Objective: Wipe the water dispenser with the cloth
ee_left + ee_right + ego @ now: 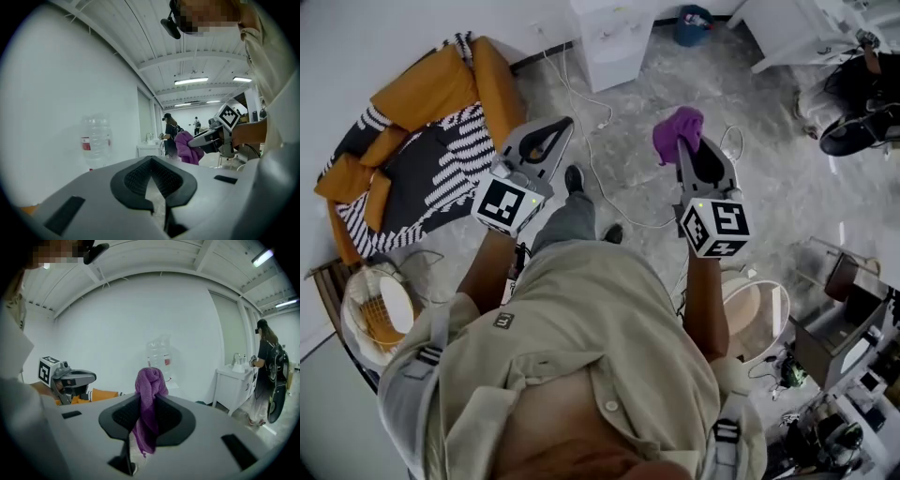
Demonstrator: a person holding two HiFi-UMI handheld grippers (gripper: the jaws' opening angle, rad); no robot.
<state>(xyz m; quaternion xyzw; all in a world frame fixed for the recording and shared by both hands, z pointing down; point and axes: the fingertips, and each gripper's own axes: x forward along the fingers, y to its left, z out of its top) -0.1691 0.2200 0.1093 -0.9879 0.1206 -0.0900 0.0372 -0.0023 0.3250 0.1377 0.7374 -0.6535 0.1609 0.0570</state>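
The white water dispenser [609,42] stands against the wall ahead, and its clear bottle [96,139] [159,356] shows in both gripper views. A purple cloth [677,131] [150,385] is pinched in my right gripper [682,142] [149,397], which is shut on it, a bunch sticking up past the tips. From the left gripper view the cloth [187,147] hangs off to the right. My left gripper [565,124] [151,159] is shut with nothing in it. Both are held in the air, well short of the dispenser.
An orange and striped sofa [422,159] lies at left, a white cable [581,112] runs over the floor, and a fan [380,309] sits lower left. A white stool [759,309] is at right. A person in black [267,376] stands by a white table [234,385].
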